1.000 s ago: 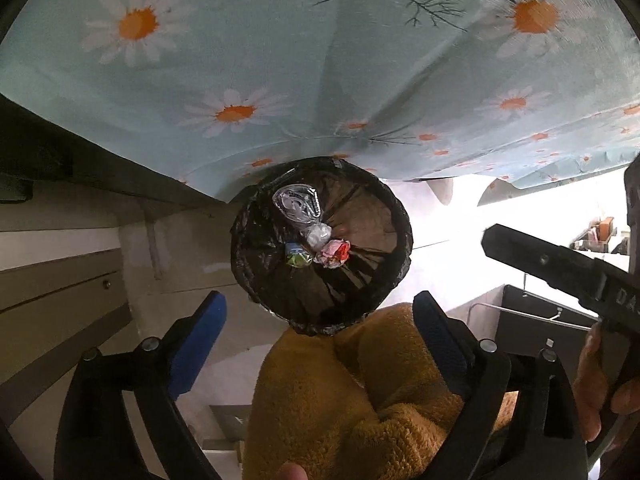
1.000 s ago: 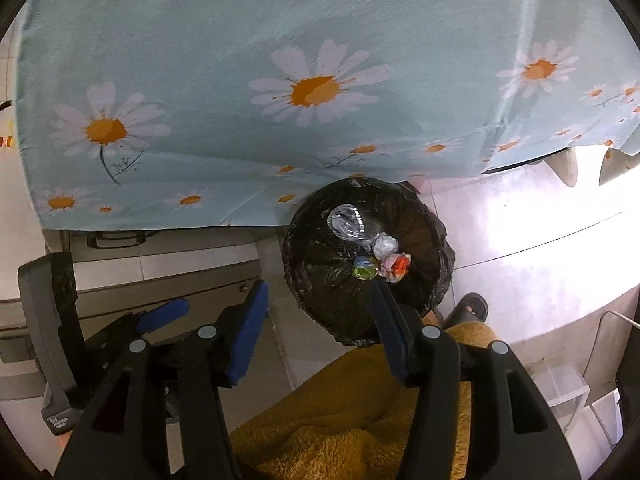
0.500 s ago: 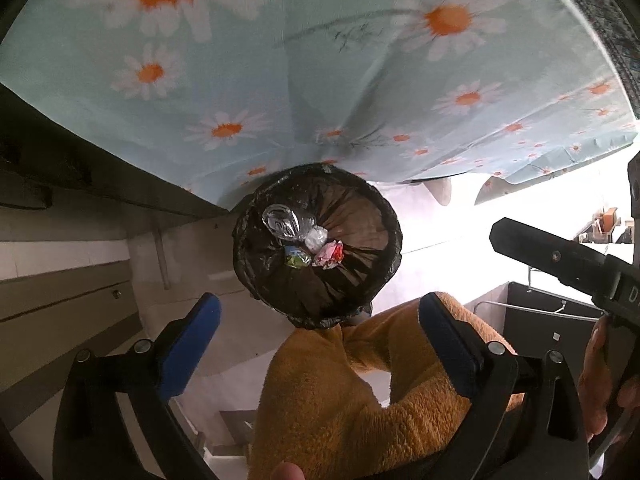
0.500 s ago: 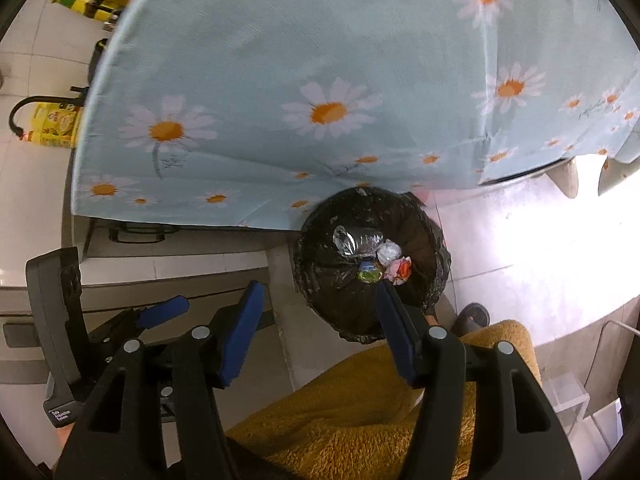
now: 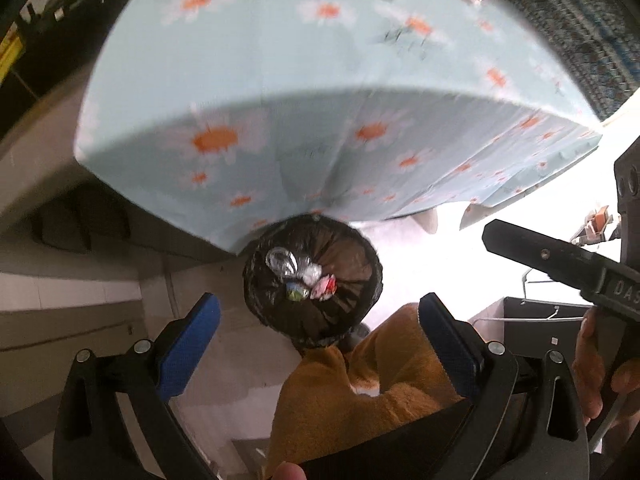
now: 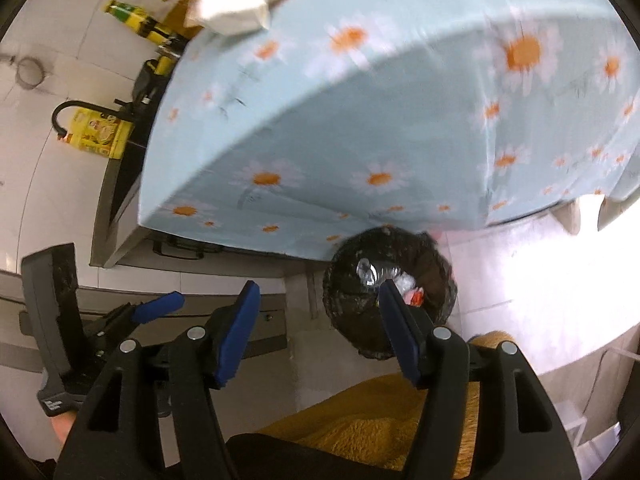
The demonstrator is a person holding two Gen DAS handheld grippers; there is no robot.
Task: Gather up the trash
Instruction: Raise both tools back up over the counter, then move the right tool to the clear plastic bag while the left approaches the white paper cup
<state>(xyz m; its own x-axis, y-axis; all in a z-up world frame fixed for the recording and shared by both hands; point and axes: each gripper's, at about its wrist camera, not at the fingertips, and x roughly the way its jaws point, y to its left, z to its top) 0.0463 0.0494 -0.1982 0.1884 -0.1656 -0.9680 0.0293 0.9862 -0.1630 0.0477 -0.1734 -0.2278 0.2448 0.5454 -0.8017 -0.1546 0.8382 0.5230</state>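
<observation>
Both grippers, left (image 5: 318, 330) and right (image 6: 318, 330), are spread wide and empty above the bin (image 5: 312, 280), which sits on the floor under the table (image 5: 300, 112) edge; remaining trash (image 6: 244, 0) lies on the tabletop, up and away from the bin (right gripper judged nearer); legible writing: "DAS" on the right handle (image 5: 560, 264).

Both wrist cams look steeply down from above the bench edge. Shared: black-lined round trash bin (image 5: 312, 280) (image 6: 390, 292) on the floor and the light-blue daisy-print tablecloth (image 5: 320, 128) (image 6: 380, 100) (motion-blurred). Right cam sits left-shifted, bin further off.
</observation>
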